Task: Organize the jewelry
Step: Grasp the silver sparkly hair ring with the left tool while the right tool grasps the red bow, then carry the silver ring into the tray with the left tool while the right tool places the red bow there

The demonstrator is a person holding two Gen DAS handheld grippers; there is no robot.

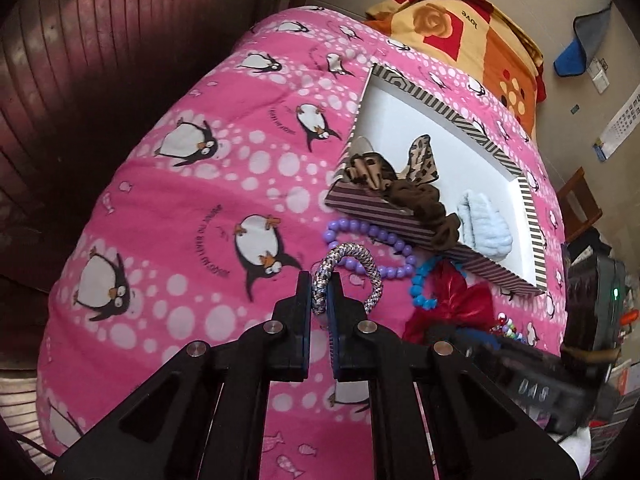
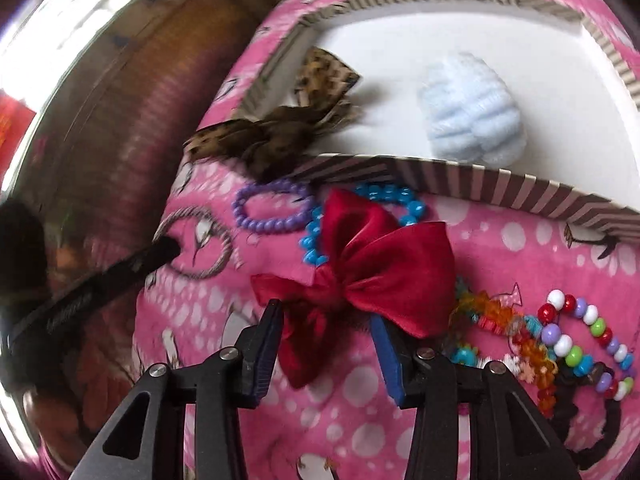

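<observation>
Two pickups: both under way beside the striped box (image 1: 472, 258) on the pink penguin blanket (image 1: 192, 200)
Left tongs (image 1: 322, 288): clenched on the braided silver hair tie (image 1: 352, 264), just before the box's near wall
Right tongs (image 2: 326, 320): released, straddling the red bow (image 2: 372, 276), also before that wall
Next move: judging by the box's contents, carry the tie over the wall, then nip the bow at its knot

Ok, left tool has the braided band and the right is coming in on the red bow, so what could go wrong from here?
1. The left tool pinches only one end of the braided band; the hanging loop could snag the purple beads beside it.
2. The red bow partly covers the blue bead bracelet, so lifting may drag it along.
3. The right tool straddles just the bow's lower tail; that grip may slip.
</observation>
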